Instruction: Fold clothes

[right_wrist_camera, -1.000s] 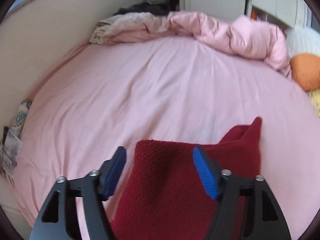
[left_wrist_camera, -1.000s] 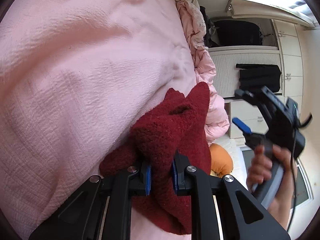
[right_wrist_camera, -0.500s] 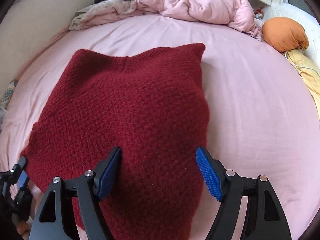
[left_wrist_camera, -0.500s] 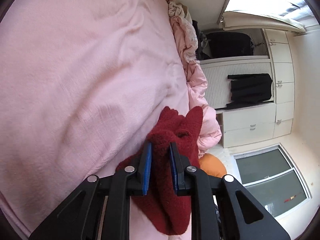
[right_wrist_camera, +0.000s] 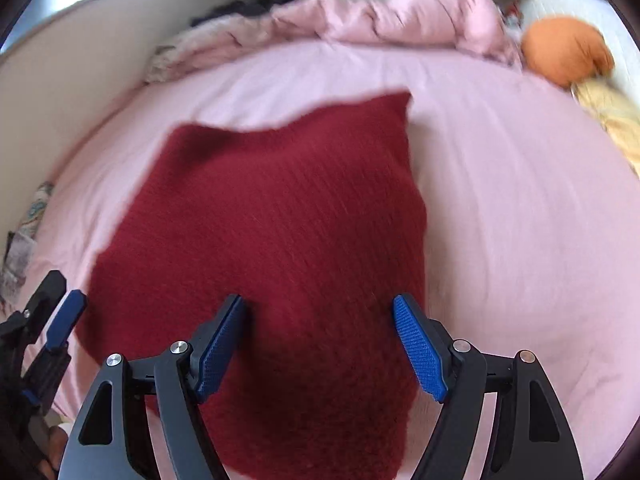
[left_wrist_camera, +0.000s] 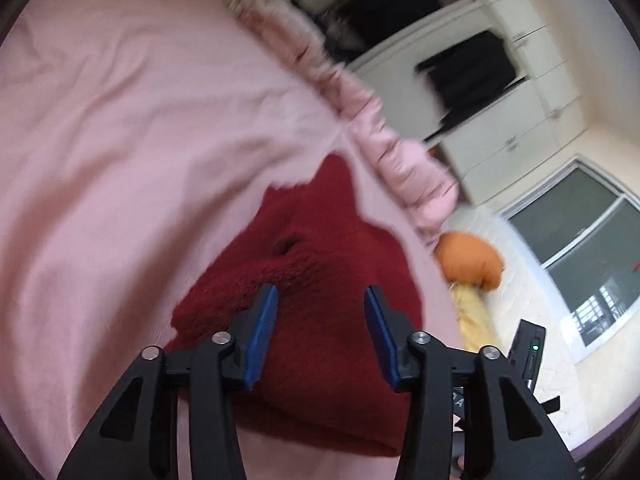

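A dark red knitted garment (right_wrist_camera: 276, 216) lies folded flat on the pink bed sheet (right_wrist_camera: 520, 200); it also shows in the left wrist view (left_wrist_camera: 320, 288). My left gripper (left_wrist_camera: 320, 312) is open just above the garment's near edge, its blue pads apart and holding nothing. It also shows at the left edge of the right wrist view (right_wrist_camera: 60, 320). My right gripper (right_wrist_camera: 320, 336) is open and empty over the near part of the garment.
A crumpled pink duvet (right_wrist_camera: 400, 20) lies along the far side of the bed. An orange pillow (right_wrist_camera: 564, 52) and a yellow cloth (right_wrist_camera: 608, 116) lie at the right. White wardrobe drawers (left_wrist_camera: 512, 128) and a window (left_wrist_camera: 592, 260) stand beyond the bed.
My left gripper was shut on the red garment; now it has opened and let go, and the garment lies flat. The right gripper stays open over it.
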A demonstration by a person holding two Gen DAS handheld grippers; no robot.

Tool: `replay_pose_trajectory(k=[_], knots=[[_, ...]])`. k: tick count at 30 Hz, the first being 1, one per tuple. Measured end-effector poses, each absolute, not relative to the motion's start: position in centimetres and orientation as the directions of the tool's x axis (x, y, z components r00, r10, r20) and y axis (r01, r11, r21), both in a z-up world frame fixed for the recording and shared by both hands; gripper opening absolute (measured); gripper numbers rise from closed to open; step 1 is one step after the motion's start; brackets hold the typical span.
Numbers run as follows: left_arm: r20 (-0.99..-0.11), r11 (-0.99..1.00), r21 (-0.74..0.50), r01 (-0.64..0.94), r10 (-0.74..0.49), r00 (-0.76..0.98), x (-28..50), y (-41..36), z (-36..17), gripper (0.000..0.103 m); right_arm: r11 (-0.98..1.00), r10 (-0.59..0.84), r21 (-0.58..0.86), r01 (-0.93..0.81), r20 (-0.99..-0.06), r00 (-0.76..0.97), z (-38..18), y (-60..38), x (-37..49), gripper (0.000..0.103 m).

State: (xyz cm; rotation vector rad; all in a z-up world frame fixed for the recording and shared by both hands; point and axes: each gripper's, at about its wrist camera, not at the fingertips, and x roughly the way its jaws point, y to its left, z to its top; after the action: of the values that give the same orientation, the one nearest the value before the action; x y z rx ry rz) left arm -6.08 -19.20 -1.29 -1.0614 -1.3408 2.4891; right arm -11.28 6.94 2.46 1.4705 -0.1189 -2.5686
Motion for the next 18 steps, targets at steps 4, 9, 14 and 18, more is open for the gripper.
replay_pose_trajectory(k=[4, 9, 14, 18], knots=[[-0.431, -0.485, -0.852, 0.198, 0.436, -0.790, -4.4, -21.2, -1.5, 0.041, -0.979, -0.202, 0.182, 0.089, -0.839, -0.506, 2.4, 7.6, -10.7, 0.090], [-0.363, -0.579, -0.806, 0.123, 0.319, -0.876, -2.1, -21.9, 2.7, 0.044, -0.987, -0.162, 0.113, 0.117, -0.728, -0.666, 6.9, 6.0, -11.5, 0.082], [-0.346, -0.659, -0.750, 0.063, 0.309, -0.886, -1.5, -20.9, 4.8, 0.055, -0.984, -0.120, -0.009, 0.176, -0.698, -0.706, 7.2, 2.0, -14.0, 0.082], [-0.356, -0.658, -0.751, 0.054, 0.335, -0.873, -2.0, -20.6, 4.7, 0.055, -0.974, -0.015, -0.141, 0.180, -0.747, -0.664, 2.1, -0.9, -15.6, 0.087]])
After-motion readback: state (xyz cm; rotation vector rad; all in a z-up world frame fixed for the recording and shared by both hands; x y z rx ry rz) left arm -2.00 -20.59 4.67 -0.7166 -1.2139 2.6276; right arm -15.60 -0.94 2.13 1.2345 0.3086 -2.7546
